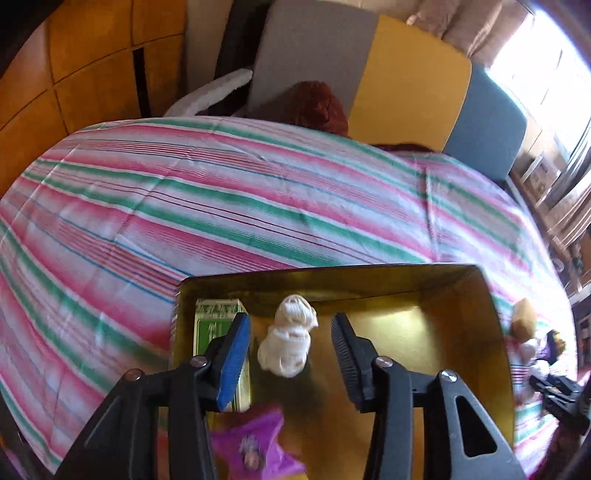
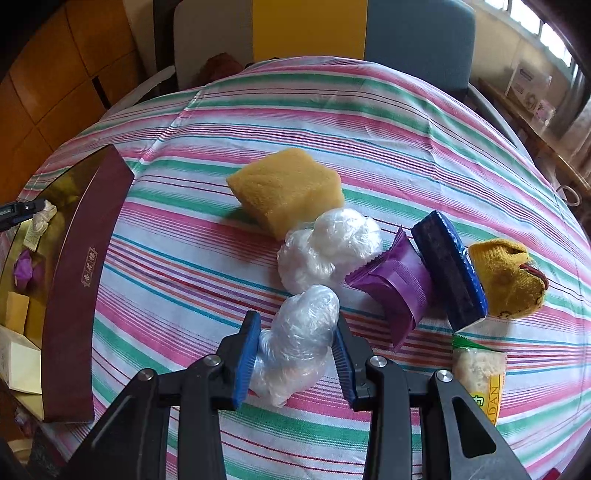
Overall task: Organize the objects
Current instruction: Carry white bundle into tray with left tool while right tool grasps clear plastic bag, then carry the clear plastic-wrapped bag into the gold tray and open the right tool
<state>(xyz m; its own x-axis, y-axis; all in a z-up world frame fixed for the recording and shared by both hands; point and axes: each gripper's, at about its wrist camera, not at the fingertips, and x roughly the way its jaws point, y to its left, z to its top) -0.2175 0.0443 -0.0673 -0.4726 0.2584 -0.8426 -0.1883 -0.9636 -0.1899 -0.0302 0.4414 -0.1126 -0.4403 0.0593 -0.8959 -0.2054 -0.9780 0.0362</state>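
My left gripper hangs over a gold-lined box, open. A white rolled cloth bundle sits between the jaws with a gap on each side. I cannot tell whether it rests on the box floor. A green packet and a purple packet lie in the box. My right gripper is shut on a crumpled clear plastic bundle low over the striped tablecloth. From the right wrist view the box's maroon wall stands at the left.
Past the right gripper lie a yellow sponge, a white plastic ball, a purple packet, a blue block, a yellow sock and a snack packet. Chairs stand behind the table.
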